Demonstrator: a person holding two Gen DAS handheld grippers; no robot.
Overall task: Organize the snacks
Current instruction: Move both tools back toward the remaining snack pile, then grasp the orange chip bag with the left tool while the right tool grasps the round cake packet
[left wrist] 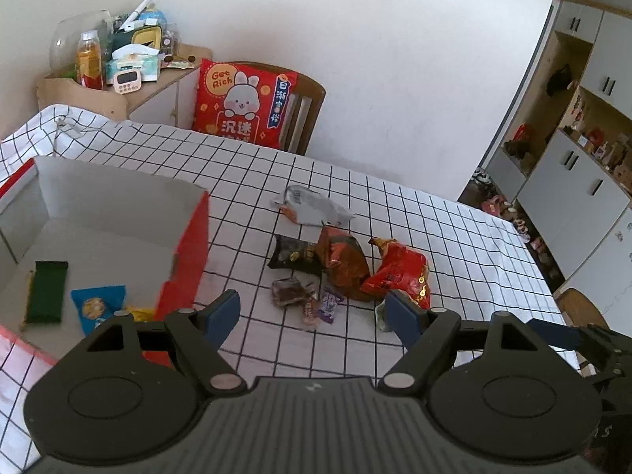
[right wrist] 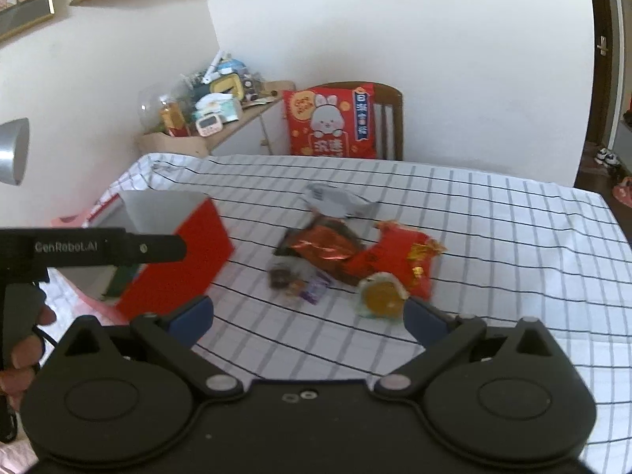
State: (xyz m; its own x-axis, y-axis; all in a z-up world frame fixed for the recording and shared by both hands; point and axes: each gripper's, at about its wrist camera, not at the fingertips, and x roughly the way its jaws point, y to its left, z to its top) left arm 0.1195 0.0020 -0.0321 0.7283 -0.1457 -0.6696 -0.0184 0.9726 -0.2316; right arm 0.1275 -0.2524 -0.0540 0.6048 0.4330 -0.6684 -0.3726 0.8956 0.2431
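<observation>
The left gripper (left wrist: 314, 310) is hanging over the checked tablecloth (left wrist: 454, 237) with its blue pads spread wide and nothing between them. The right gripper (right wrist: 308, 316) is likewise standing wide open and empty, its right pad just beside a pale round-faced snack packet (right wrist: 381, 294), whether touching it I cannot tell. In the right wrist view a hand (right wrist: 23, 339) is gripping the handle of the other tool at the left edge.

Just ahead of the left gripper's pads, small sweets are lying close together: a clear-wrapped brown one (left wrist: 288, 291), a purple one (left wrist: 330, 304) and a thin pinkish one (left wrist: 310, 312). Beyond them four larger bags are sitting in a loose heap: a black bag (left wrist: 294, 254), a dark orange foil bag (left wrist: 343, 262) overlapping it, a red bag (left wrist: 399, 272) touching the foil one, and a grey-white bag (left wrist: 314, 207) farther back.

To the left, an open box (left wrist: 189, 252) with red outer walls and a white inside is holding three visible items: a dark green bar (left wrist: 47, 290), a blue packet (left wrist: 96, 306) and a yellow piece (left wrist: 140, 313) partly hidden behind the gripper's body.

Behind the table a wooden chair (left wrist: 308, 114) is carrying one red rabbit cushion (left wrist: 243, 102), next to a cluttered side shelf (left wrist: 118, 63).
</observation>
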